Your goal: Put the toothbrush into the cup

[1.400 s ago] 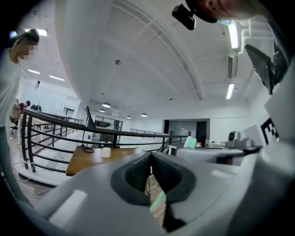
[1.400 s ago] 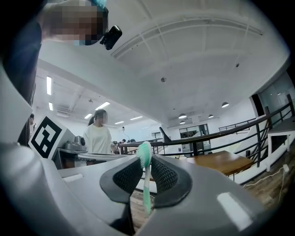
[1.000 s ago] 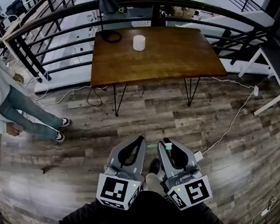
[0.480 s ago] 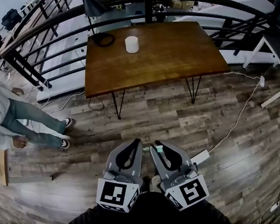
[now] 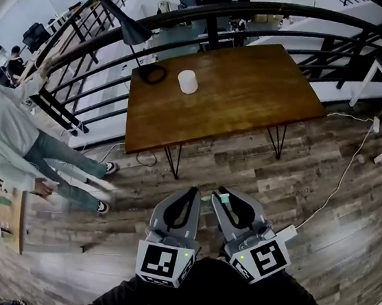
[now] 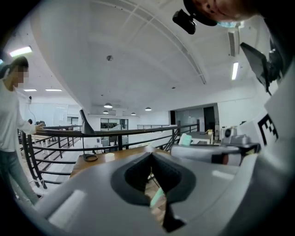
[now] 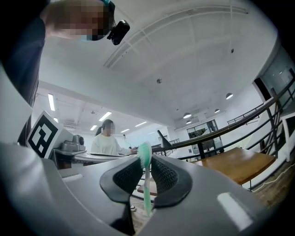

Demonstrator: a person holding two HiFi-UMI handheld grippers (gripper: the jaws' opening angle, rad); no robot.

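A white cup (image 5: 187, 81) stands on the far left part of a brown wooden table (image 5: 246, 100), well ahead of both grippers. My right gripper (image 5: 222, 196) is shut on a green toothbrush (image 7: 146, 186), whose bristled head (image 7: 144, 156) sticks up above the jaws. My left gripper (image 5: 191, 192) is held close beside it, jaws shut with nothing in them. Both are held over the wooden floor, short of the table's near edge. In the left gripper view the cup (image 6: 109, 156) shows small on the table beyond the left gripper (image 6: 150, 156).
A black desk lamp (image 5: 129, 29) and a coiled black cable (image 5: 152, 74) sit by the cup. A dark railing (image 5: 215, 10) curves behind the table. A person in a light top (image 5: 3, 132) stands at the left. White cables (image 5: 343, 181) trail across the floor at the right.
Both grippers have moved together toward the table, the toothbrush still held. The person at the left has shifted and now reaches toward the railing.
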